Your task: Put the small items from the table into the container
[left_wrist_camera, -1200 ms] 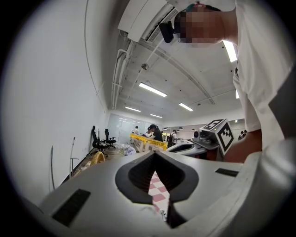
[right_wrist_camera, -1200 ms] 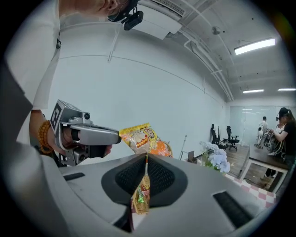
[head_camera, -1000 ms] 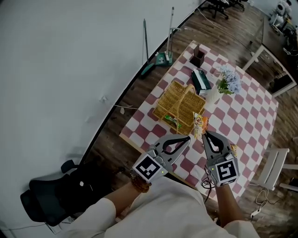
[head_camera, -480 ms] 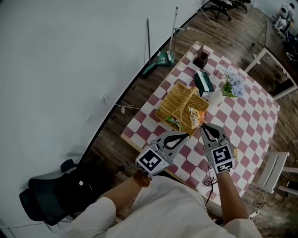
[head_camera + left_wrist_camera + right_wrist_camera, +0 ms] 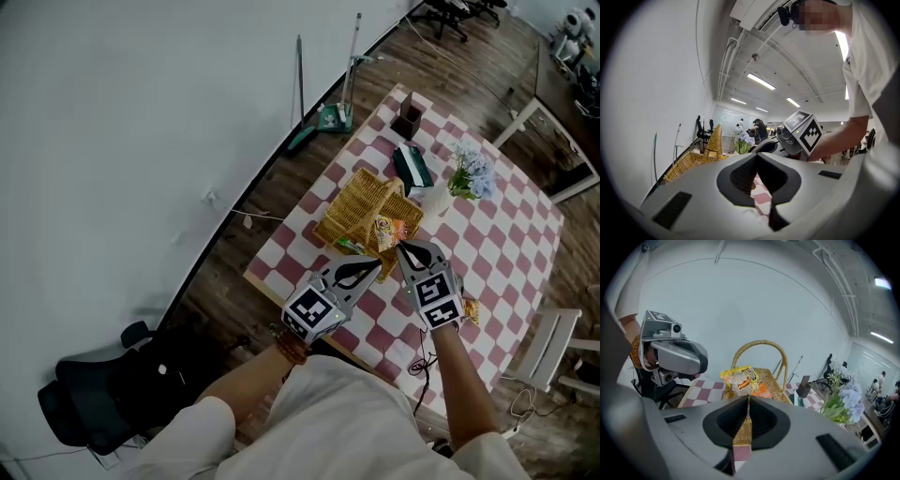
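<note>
Right gripper (image 5: 748, 399), its jaws pressed almost together, pinches the lower edge of a yellow and orange snack packet (image 5: 741, 379) and holds it over the near right part of the wicker basket (image 5: 354, 208). The basket has a tall arched handle and stands on a table with a red and white checked cloth (image 5: 511, 239). Left gripper (image 5: 757, 157) hovers just off the basket's near left side, jaws closed tip to tip with nothing between them. A green packet (image 5: 349, 246) lies at the basket's near edge; whether it is inside cannot be told. Beyond the basket lies a dark green box (image 5: 411, 167), and farther beyond, a small dark box (image 5: 406, 116). Right of the basket stands a white vase of pale blue flowers (image 5: 466, 167). Another orange packet (image 5: 470, 310) lies on the cloth, well to the basket's near right.
</note>
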